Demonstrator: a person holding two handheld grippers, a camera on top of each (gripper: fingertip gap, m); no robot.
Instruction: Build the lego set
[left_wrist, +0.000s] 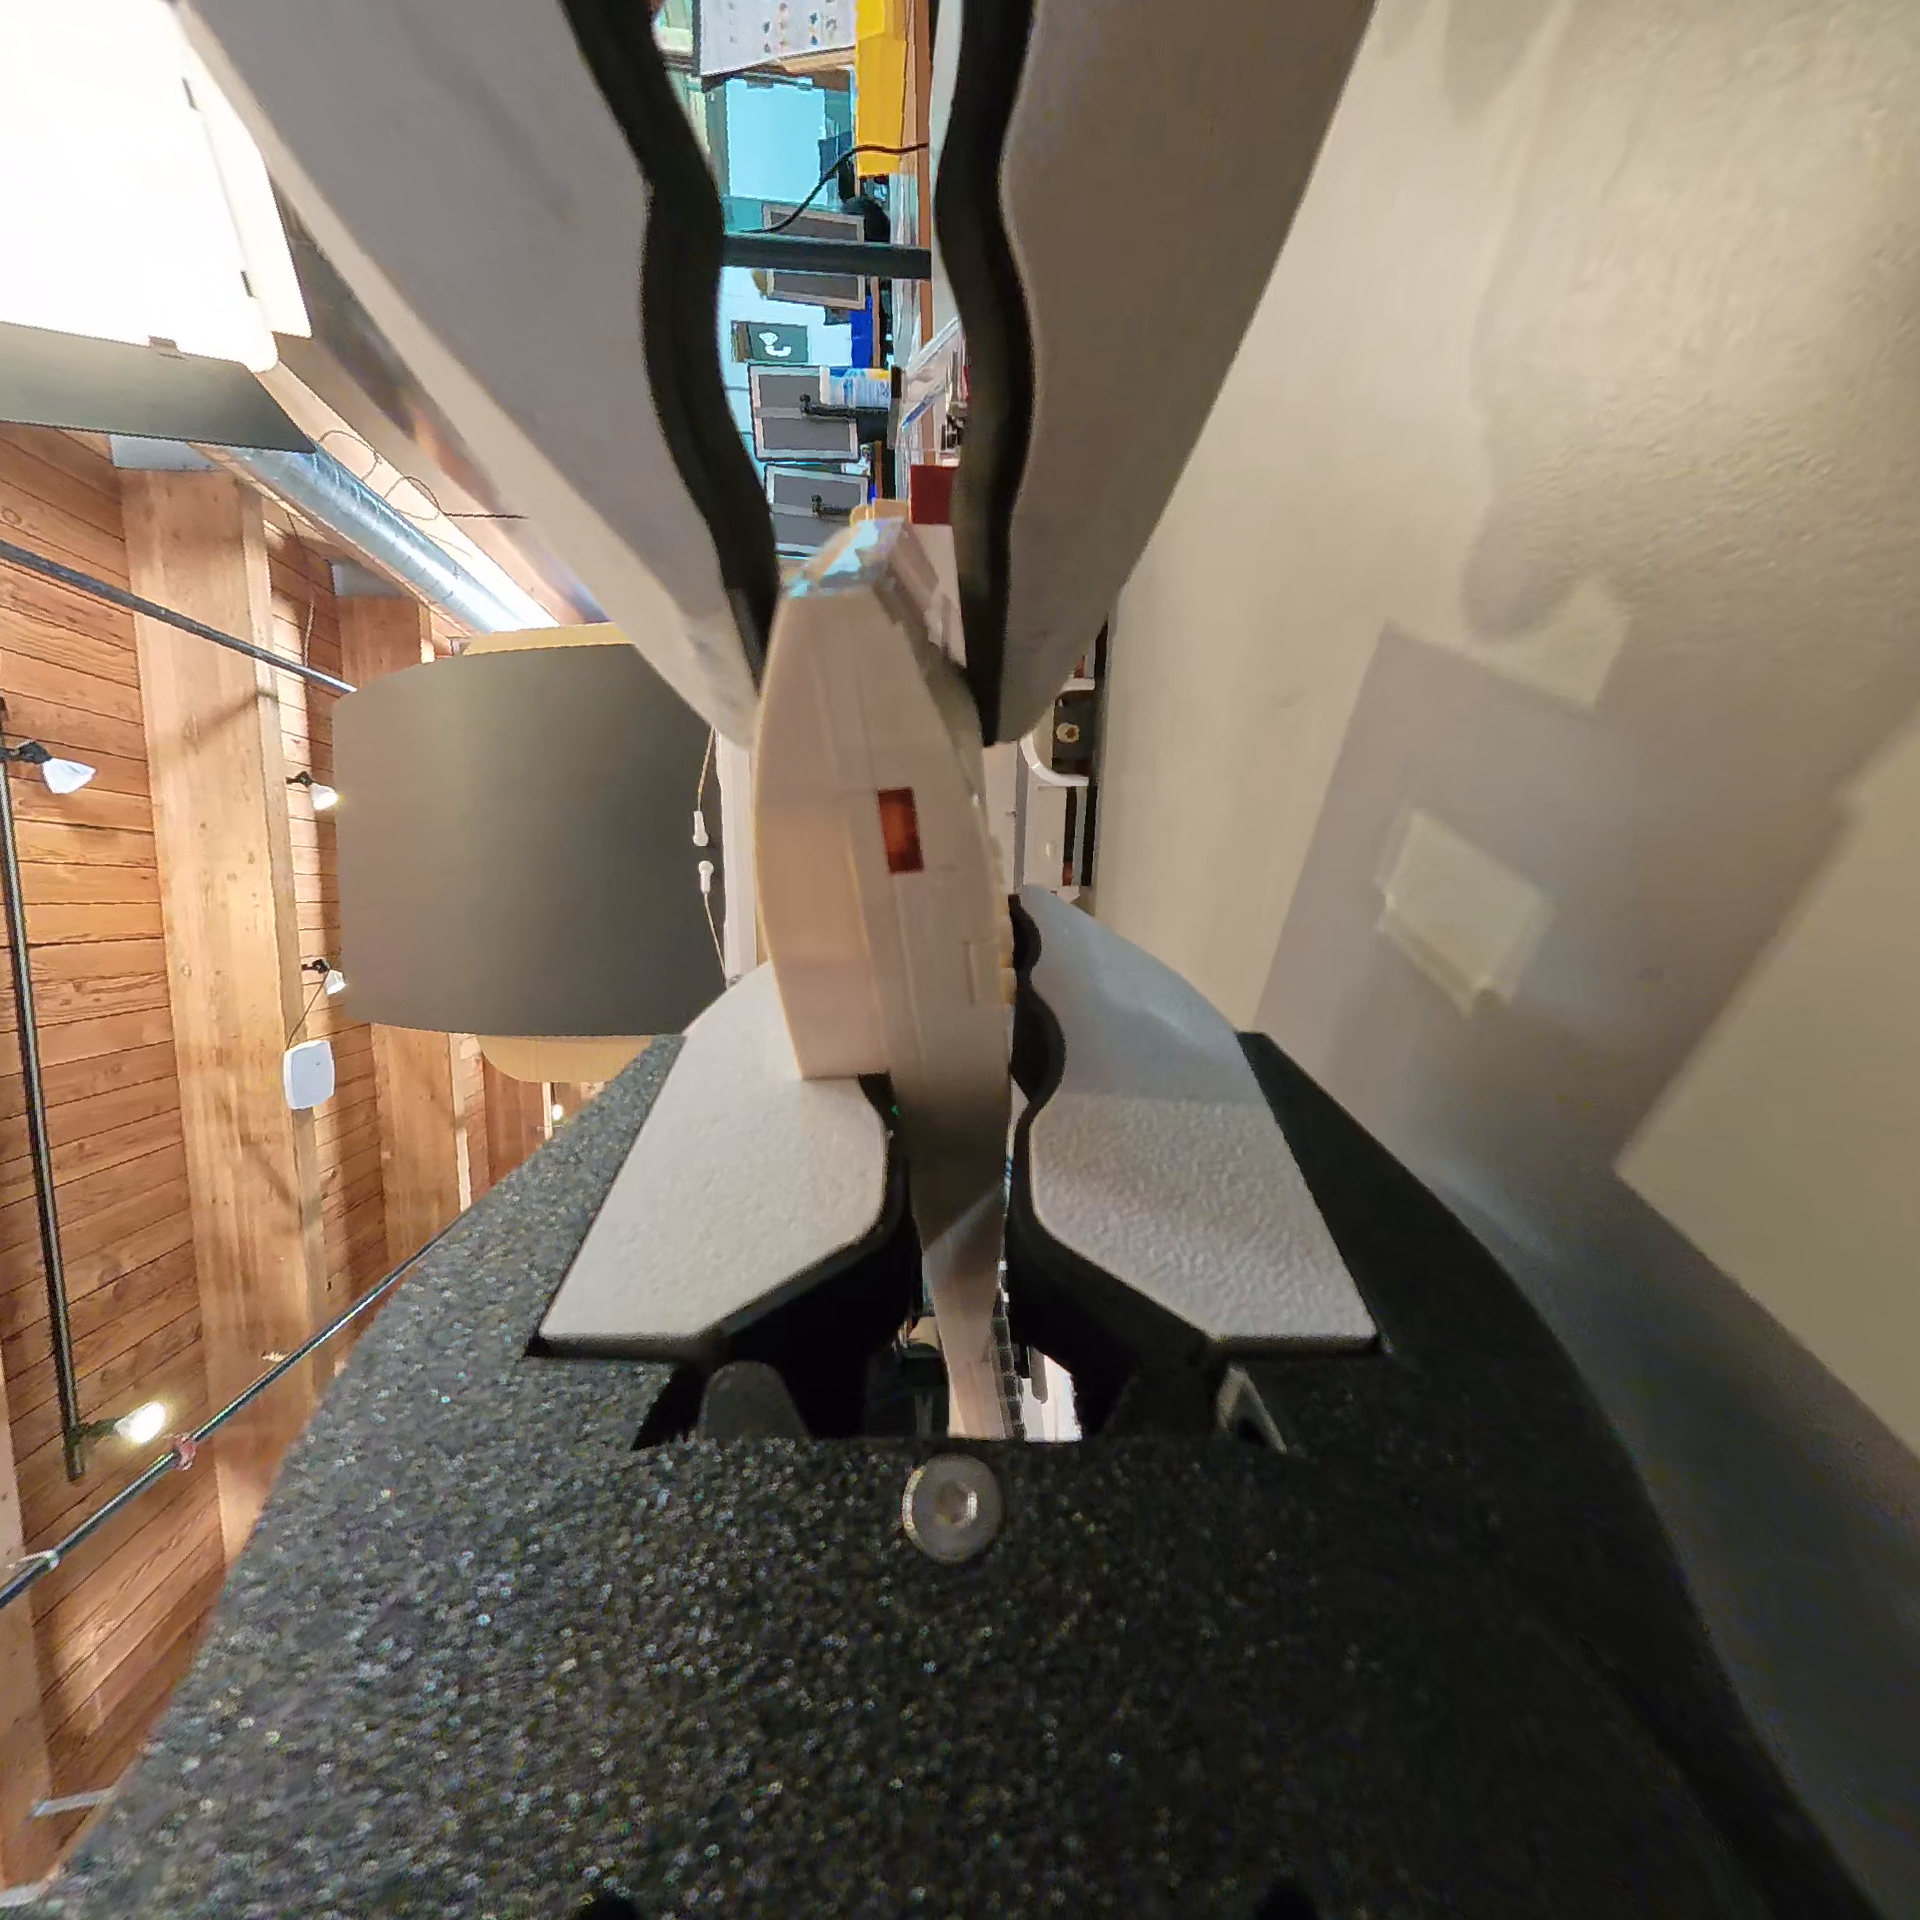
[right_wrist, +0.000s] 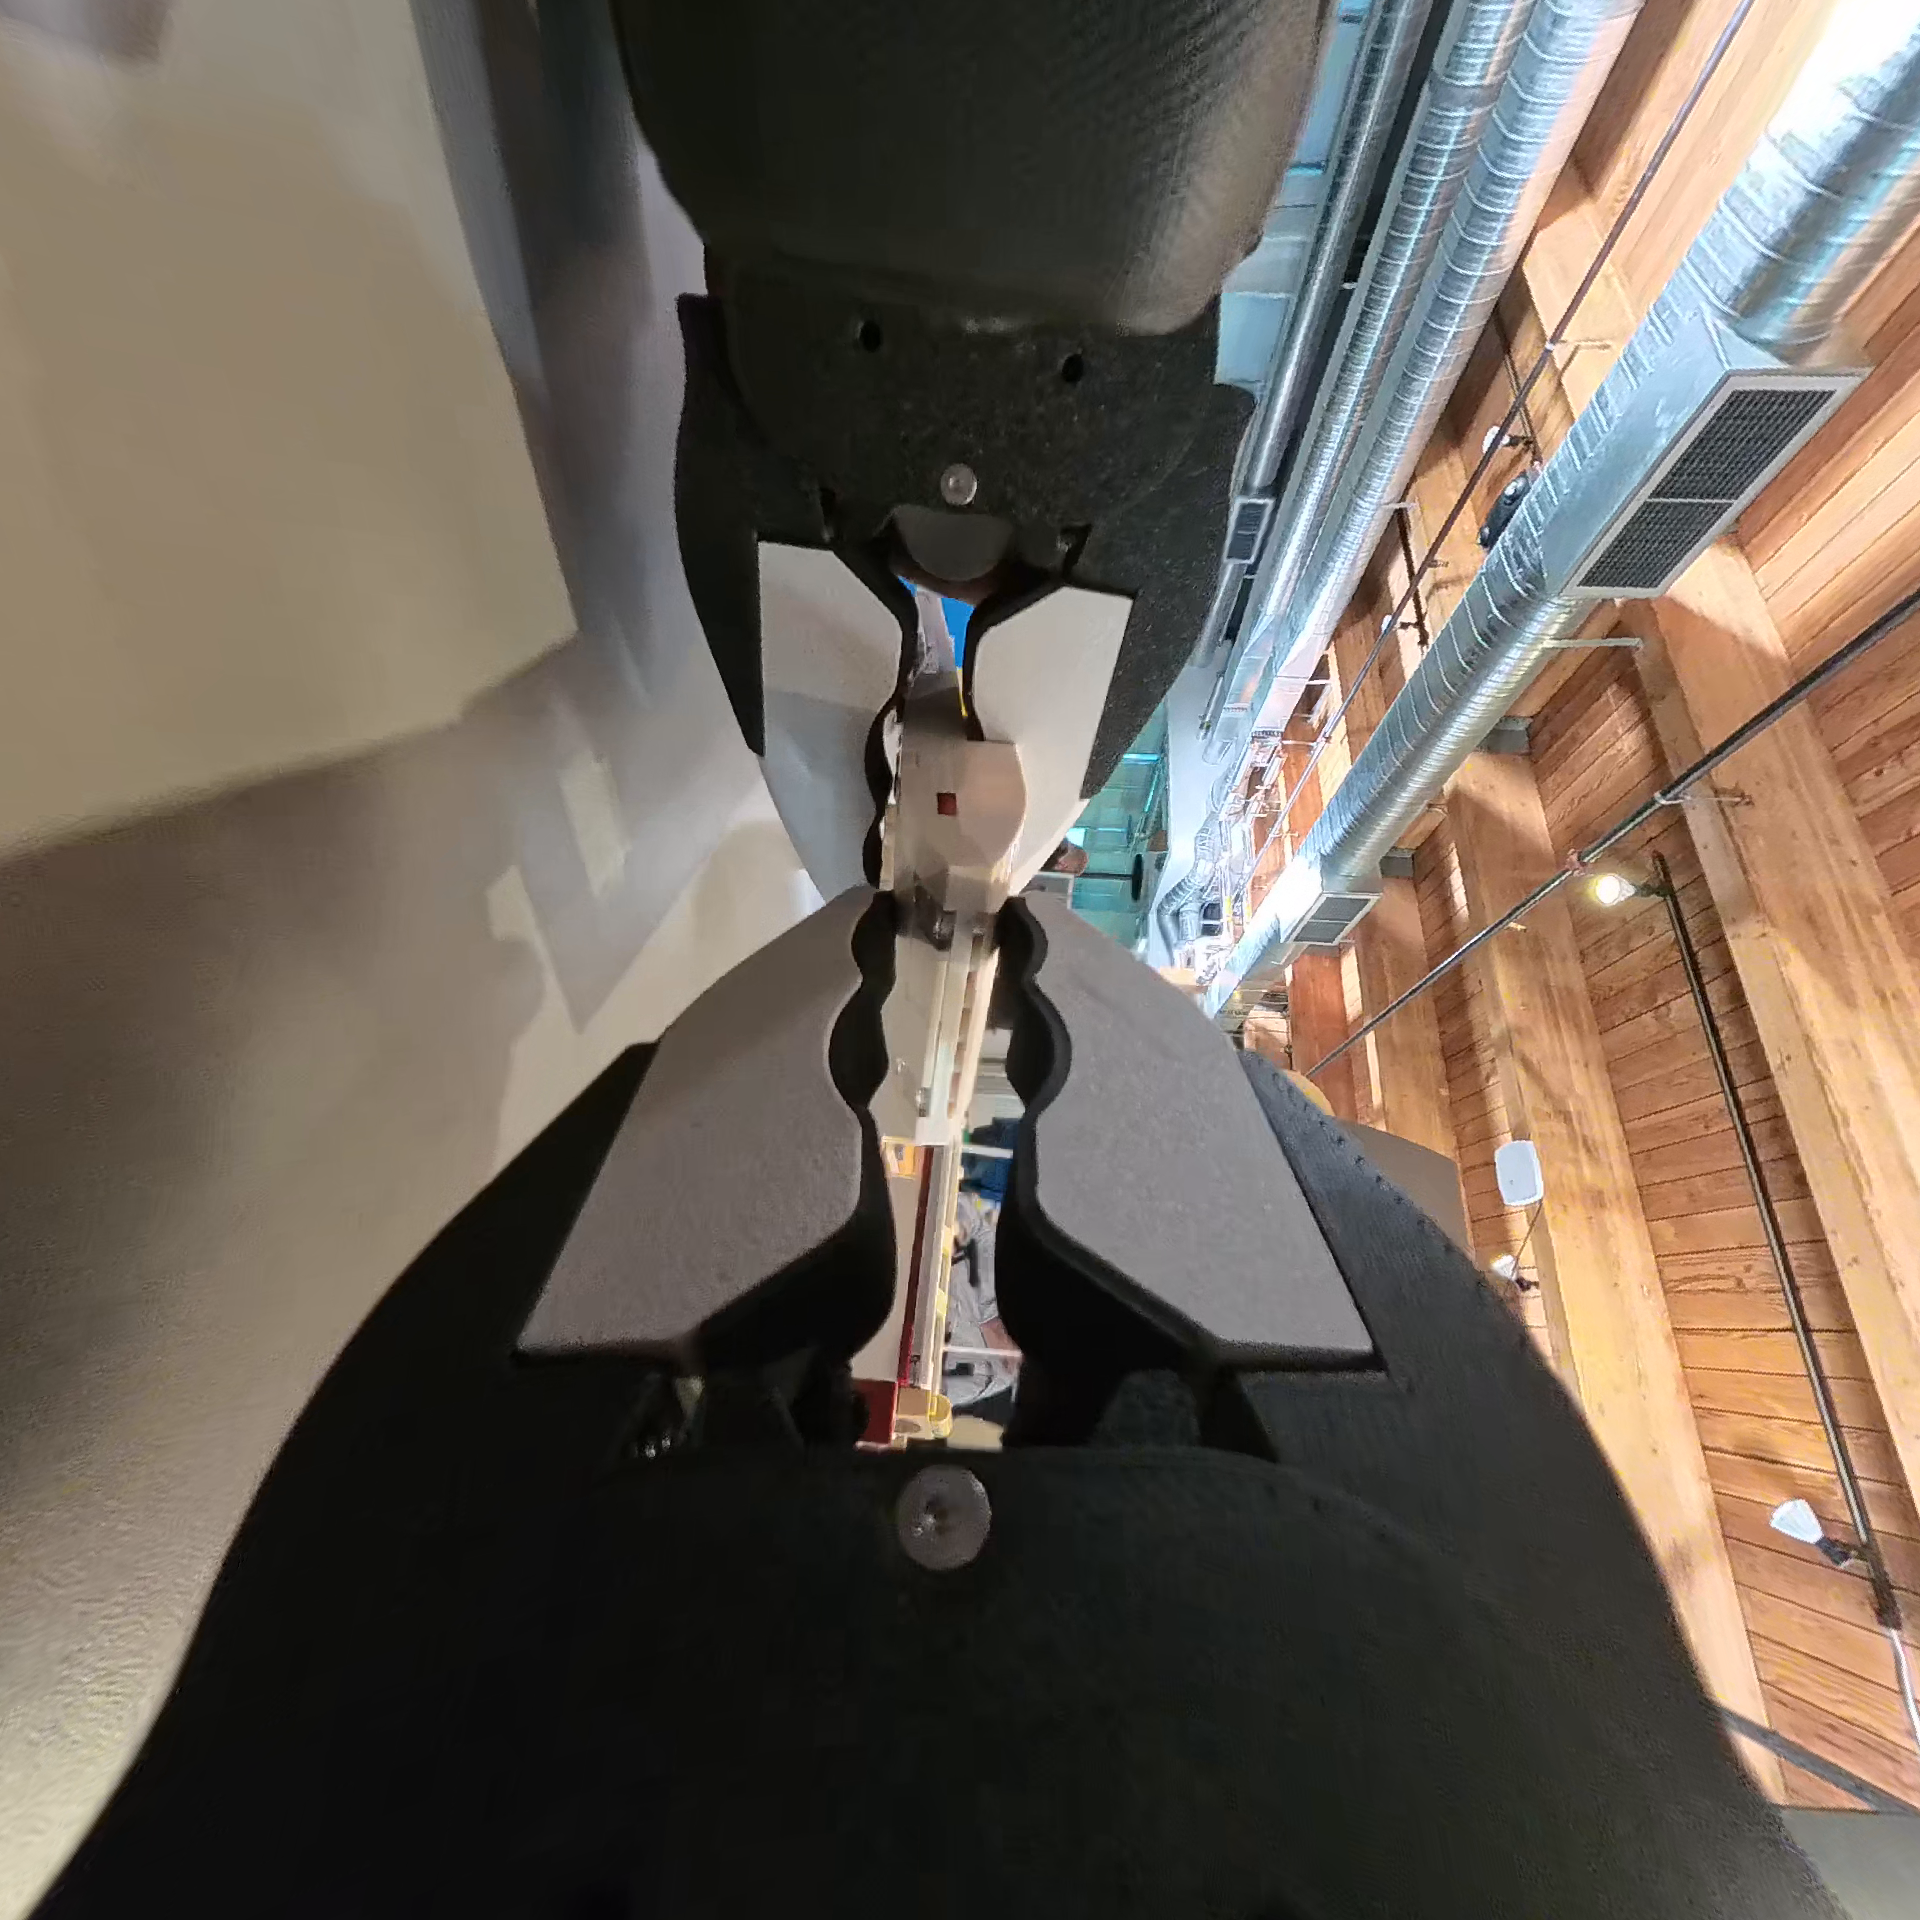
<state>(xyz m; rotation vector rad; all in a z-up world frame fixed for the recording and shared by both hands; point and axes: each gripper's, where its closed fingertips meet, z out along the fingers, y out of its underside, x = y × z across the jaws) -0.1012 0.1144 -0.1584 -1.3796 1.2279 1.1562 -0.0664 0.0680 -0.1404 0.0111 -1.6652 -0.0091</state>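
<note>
Left claw (left_wrist: 940, 997), from its own camera, is clamped on one end of a white brick-built model (left_wrist: 883, 862) with a small red tile; the other claw pinches the model's far end. From the right camera, my right claw (right_wrist: 940, 925) grips that model (right_wrist: 951, 800) too, pads pressing its sides. I judge it light, stiff, and snap-apart; hold the solid edges.

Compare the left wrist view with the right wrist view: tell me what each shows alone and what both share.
Left wrist view only: a grey roller blind and shelves of bins. Right wrist view only: silver air ducts with a vent grille. Both: the white brick-built model with a small red tile, gripped at opposite ends by the left gripper and right gripper.
</note>
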